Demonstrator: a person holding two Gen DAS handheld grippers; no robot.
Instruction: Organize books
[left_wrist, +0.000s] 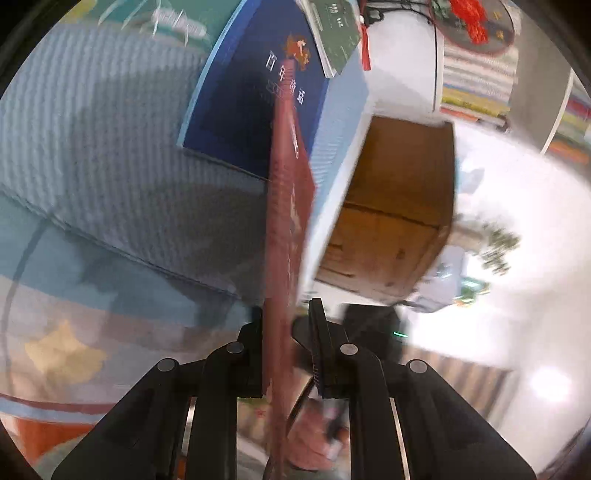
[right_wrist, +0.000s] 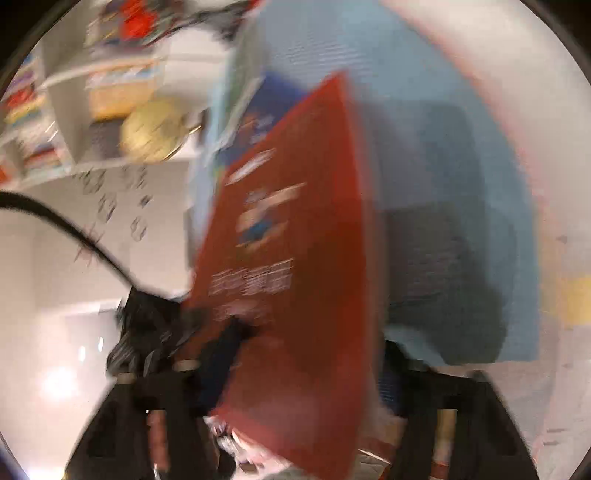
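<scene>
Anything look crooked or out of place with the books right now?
Nothing is spilled or damaged. The red book stands on edge, pinched in the left gripper, not lying flat like the dark blue book on the blue ribbed cloth. The right wrist view is too blurred to judge more.

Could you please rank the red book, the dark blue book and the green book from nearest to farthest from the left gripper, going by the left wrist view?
1. Red book: edge-on between the left gripper fingers, centre.
2. Dark blue book: flat on the blue mat behind it, upper centre.
3. Green book: top edge, beyond the blue one.
</scene>
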